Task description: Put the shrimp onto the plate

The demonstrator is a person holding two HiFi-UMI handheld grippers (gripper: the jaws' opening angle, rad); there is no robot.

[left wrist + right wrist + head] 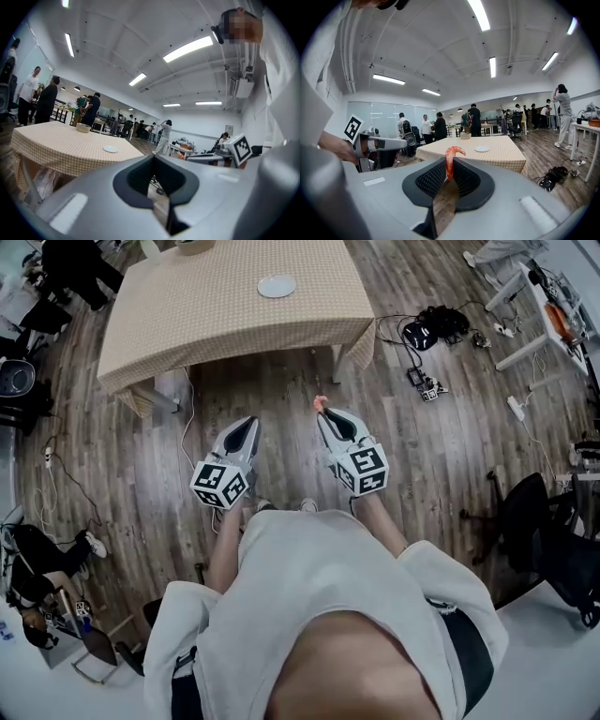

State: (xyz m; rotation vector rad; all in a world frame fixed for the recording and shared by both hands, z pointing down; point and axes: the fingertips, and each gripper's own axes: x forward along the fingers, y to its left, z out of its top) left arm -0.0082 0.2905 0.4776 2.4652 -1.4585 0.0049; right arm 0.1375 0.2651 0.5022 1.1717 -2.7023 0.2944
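A small orange shrimp point(451, 161) sticks up from between the pads of my right gripper point(449, 174), which is shut on it. In the head view the shrimp point(320, 403) shows at the tip of my right gripper point(323, 412), over the wooden floor short of the table. The white plate point(277, 286) lies on the table with a beige checked cloth point(187, 315), ahead of both grippers. It also shows as the plate point(482, 149) and the plate point(110, 149). My left gripper point(249, 426) hangs beside the right, jaws together and empty, as does my left gripper point(153, 160).
A bowl point(83, 127) stands on the table's far side. Several people point(473, 119) stand beyond the table. Cables and a dark bag point(436, 324) lie on the floor at right, near a white frame point(525, 315). A black chair point(553, 540) stands at right, and a person sits at left point(37, 559).
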